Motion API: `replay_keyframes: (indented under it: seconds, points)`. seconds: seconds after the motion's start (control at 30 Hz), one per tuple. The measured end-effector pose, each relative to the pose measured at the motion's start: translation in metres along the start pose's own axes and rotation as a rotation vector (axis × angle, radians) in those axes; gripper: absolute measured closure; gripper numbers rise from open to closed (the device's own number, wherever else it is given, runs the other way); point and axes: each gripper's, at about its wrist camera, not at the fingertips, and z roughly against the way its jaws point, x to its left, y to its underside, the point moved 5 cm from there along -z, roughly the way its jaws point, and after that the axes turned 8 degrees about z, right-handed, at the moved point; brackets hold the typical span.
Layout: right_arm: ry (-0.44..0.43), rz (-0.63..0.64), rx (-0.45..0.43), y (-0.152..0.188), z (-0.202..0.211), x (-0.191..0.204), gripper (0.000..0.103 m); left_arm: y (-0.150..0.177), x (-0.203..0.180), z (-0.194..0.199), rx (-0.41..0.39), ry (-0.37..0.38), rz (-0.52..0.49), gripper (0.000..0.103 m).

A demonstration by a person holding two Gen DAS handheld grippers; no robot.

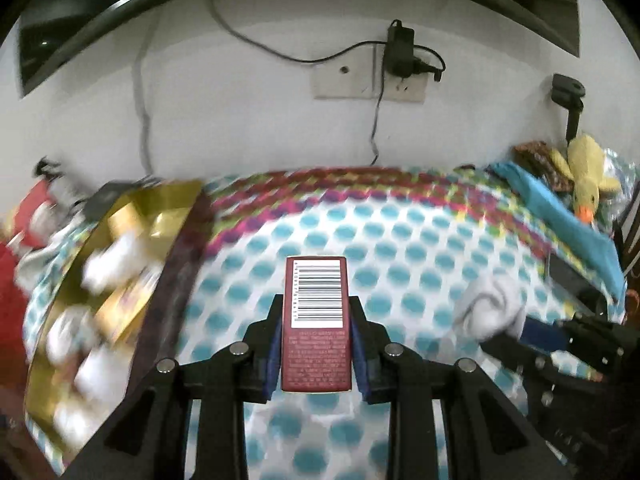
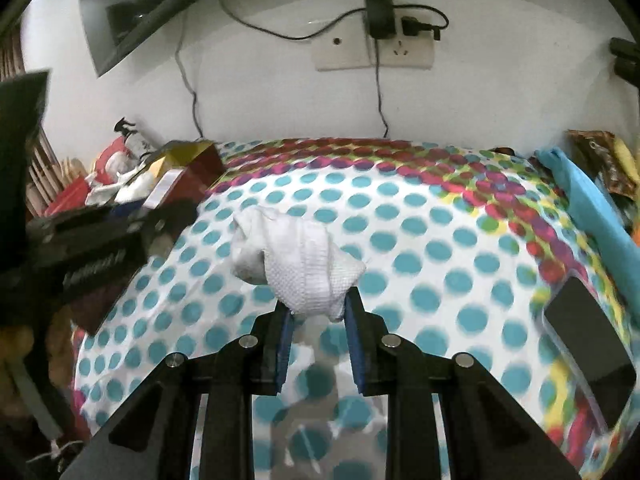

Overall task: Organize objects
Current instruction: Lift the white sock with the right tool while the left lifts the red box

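Left gripper [image 1: 316,344]: jaws clamped on a red box [image 1: 316,332], barcode face up, held by its two long sides above the middle of the surface [image 1: 400,240]. Box is off the polka-dot cloth, not touching it.

Right gripper [image 2: 318,332]: jaws clamped on a white sock [image 2: 298,262], pinched at one bunched end; the rest of the roll sticks out forward of the blue pads [image 2: 285,344]. Also lifted clear of the surface.

Gold tray [image 1: 120,240] sits along the left edge of the surface, already carrying white bundles and small boxes; blurred in the left view, so contents not resolved. Phone [image 2: 588,340] lies flat near the right edge. Blue cloth [image 1: 568,224] and yellow duck toy [image 1: 588,176] at the far right corner.

Handling, judged:
- Box: light, stiff cardboard, smooth faces. Side grip on the long edges looks secure; too much squeeze could dent it. Rigid, so it will set down flat.
- Sock: very light, soft, compressible. Will not slip, but the free end flops and may unroll or snag on the tray rim. Best grip is across the thick middle of the roll.

Likely step: carrying both items toward the tray.
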Motion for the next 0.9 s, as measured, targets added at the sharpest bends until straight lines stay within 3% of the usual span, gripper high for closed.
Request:
replay_keyframes:
  seconds: [0.2, 0.37, 0.67, 0.9]
  points:
    - [0.035, -0.002, -0.005, 0.037, 0.030, 0.046, 0.080, 0.069, 0.018, 0.050, -0.005, -0.024, 0.008, 0.074]
    - [0.087, 0.051, 0.007, 0.059, 0.057, 0.077, 0.080, 0.104, 0.027, 0.083, -0.032, -0.029, -0.028, 0.074]
    - [0.150, 0.139, 0.003, 0.059, 0.089, 0.099, 0.080, 0.122, 0.053, 0.090, -0.038, 0.007, 0.045, 0.074]
    - [0.142, 0.149, 0.008, 0.054, 0.078, 0.108, 0.079, 0.116, 0.059, 0.085, -0.055, 0.007, 0.053, 0.074]
